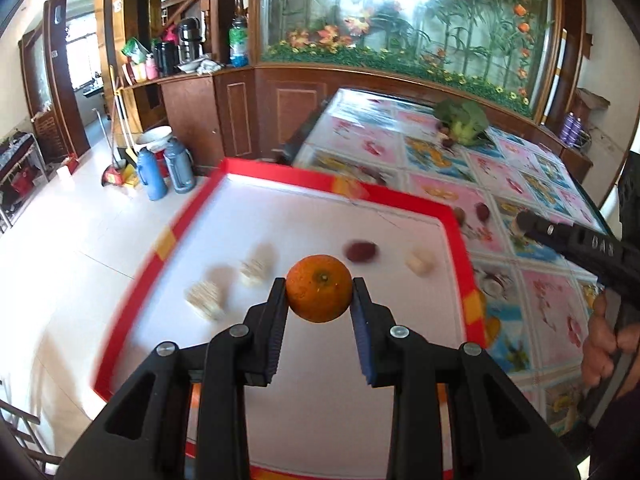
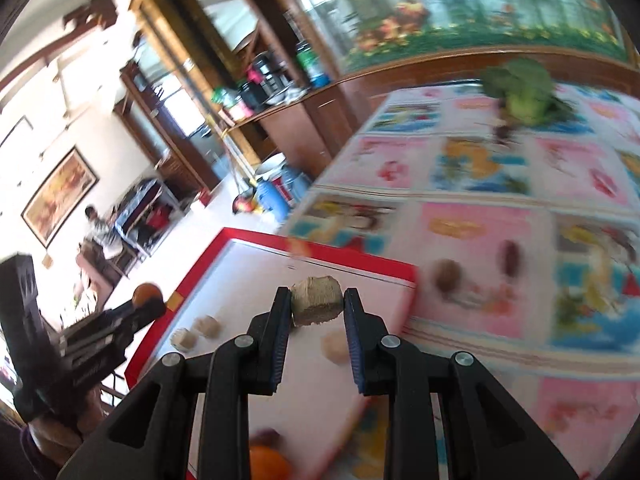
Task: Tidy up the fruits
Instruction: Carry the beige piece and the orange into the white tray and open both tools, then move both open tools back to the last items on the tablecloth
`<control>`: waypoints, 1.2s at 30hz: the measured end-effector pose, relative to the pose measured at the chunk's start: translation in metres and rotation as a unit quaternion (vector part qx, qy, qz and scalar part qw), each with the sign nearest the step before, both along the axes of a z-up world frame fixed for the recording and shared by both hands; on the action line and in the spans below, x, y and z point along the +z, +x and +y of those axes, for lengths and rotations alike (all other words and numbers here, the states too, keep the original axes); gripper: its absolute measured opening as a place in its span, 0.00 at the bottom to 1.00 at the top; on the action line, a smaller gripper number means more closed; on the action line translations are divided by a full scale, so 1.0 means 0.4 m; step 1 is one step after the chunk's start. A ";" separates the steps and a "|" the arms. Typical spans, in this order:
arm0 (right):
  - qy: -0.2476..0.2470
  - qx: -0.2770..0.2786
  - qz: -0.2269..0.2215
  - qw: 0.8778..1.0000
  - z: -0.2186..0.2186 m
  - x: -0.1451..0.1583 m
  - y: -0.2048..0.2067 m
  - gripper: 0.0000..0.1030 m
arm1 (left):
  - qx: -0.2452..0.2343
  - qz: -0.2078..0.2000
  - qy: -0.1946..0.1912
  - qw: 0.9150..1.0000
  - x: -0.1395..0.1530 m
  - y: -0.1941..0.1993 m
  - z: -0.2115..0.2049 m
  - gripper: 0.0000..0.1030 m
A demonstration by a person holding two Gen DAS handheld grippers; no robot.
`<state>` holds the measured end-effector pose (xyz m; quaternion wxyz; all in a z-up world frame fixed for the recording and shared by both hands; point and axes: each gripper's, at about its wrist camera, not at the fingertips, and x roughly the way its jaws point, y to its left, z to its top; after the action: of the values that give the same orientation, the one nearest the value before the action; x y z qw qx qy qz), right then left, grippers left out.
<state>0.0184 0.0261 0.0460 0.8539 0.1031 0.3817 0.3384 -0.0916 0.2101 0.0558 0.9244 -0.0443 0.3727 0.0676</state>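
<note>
We've got both loads in the air over the red-rimmed tray [image 1: 192, 216]. Left hand-held gripper [image 1: 320, 292] pinches the orange [image 1: 319, 288] by its sides; right hand-held gripper [image 2: 316, 304] pinches a pale tan chunk [image 2: 317, 306], likely a cut fruit piece.

Risks as we see them:
- Orange is round and held only at the fingertips; a jolt or a roll of the wrist could pop it out, and it would roll off the tray, maybe off the desk [image 1: 520, 184].
- Chunk looks soft and sits at the very tip of the pads; squeeze could crumble it, or it could slip.
- Both hands share the same tray space, so the tools could clip each other or knock the pale pieces [image 1: 208, 300] and dark fruit [image 1: 361, 251] already lying there.

Hard to read:
- Right view is heavily smeared; the small brown and dark items on the desk [image 2: 446, 276] can't be identified.
- Something orange at that view's bottom edge is cut off.
- Tray's near edge hides behind the left fingers.
- Green leafy thing [image 1: 462, 120] at the far end: probably a vegetable.
</note>
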 end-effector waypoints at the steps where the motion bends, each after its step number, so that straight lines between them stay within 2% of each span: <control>1: -0.004 0.007 0.001 1.000 0.029 0.002 0.009 0.24 | 0.006 -0.004 0.007 1.000 0.011 0.009 0.018 0.32; 4: -0.009 0.026 0.005 1.000 0.085 -0.006 0.016 0.24 | 0.023 -0.006 0.024 0.999 0.039 0.050 0.070 0.32; 9: -0.034 0.043 0.019 0.998 0.161 -0.042 0.043 0.24 | 0.043 0.002 0.017 0.999 0.049 0.118 0.129 0.32; 15: -0.054 0.051 0.062 0.995 0.190 -0.099 0.067 0.24 | 0.038 0.044 -0.005 0.998 -0.011 0.197 0.138 0.32; 20: -0.064 0.059 0.091 0.992 0.193 -0.118 0.077 0.25 | 0.031 0.072 0.003 0.997 -0.053 0.227 0.130 0.32; 25: -0.082 0.062 0.087 0.991 0.200 -0.106 0.067 0.25 | 0.036 0.098 0.011 0.994 -0.080 0.244 0.131 0.33; 28: -0.084 0.063 0.093 0.990 0.192 -0.103 0.065 0.31 | 0.048 0.111 0.015 0.992 -0.090 0.250 0.131 0.33; 30: -0.065 0.060 0.096 0.991 0.164 -0.095 0.065 0.34 | 0.050 0.124 0.016 0.991 -0.099 0.254 0.132 0.36; 31: -0.050 0.061 0.092 0.993 0.148 -0.088 0.067 0.35 | 0.049 0.123 0.015 0.991 -0.099 0.253 0.128 0.42; 32: -0.037 0.059 0.087 0.994 0.128 -0.080 0.065 0.37 | 0.053 0.126 0.018 0.990 -0.098 0.252 0.125 0.55; 35: 0.004 0.050 0.062 0.997 0.050 -0.044 0.064 0.38 | 0.066 0.123 0.018 0.990 -0.091 0.242 0.125 0.69; 36: 0.014 0.043 0.049 0.998 0.012 -0.033 0.063 0.38 | 0.069 0.120 0.016 0.990 -0.087 0.237 0.124 0.69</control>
<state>0.0435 0.0310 0.0329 0.8174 0.1150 0.4224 0.3745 0.0032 0.2599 0.0209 0.8669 -0.0469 0.4756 0.1418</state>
